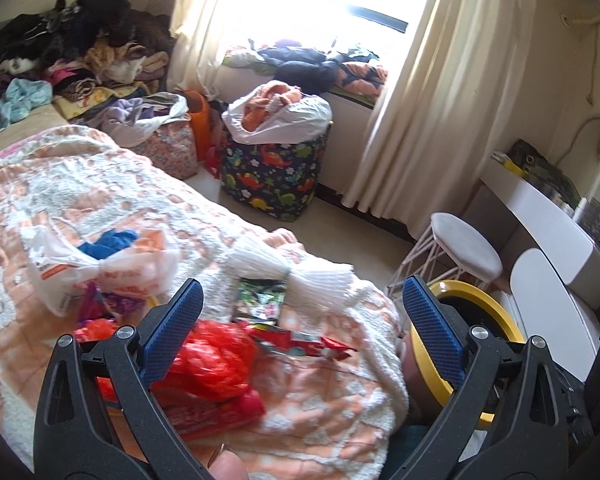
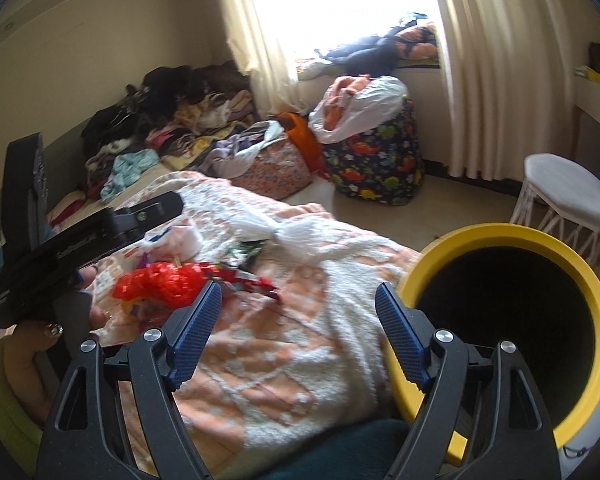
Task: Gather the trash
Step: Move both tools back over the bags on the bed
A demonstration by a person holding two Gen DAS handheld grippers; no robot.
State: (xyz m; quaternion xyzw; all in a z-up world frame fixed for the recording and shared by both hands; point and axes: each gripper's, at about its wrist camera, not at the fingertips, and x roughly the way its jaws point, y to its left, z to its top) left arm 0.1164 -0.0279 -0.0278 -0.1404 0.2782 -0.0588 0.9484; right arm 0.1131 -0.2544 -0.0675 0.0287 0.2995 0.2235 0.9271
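Observation:
Trash lies on an orange-and-white blanket on the bed: a crumpled red plastic bag, red snack wrappers, a green-black packet and a white plastic bag with blue stuff in it. A yellow bin with a dark inside stands beside the bed at the right. My left gripper is open and empty, just above the red bag. My right gripper is open and empty over the blanket, its right finger next to the bin's rim. The red bag also shows in the right wrist view.
A white stool and a white desk stand at the right. A dinosaur-print bag with a stuffed white bag on top sits on the floor by the curtains. Piled clothes cover the far end of the bed.

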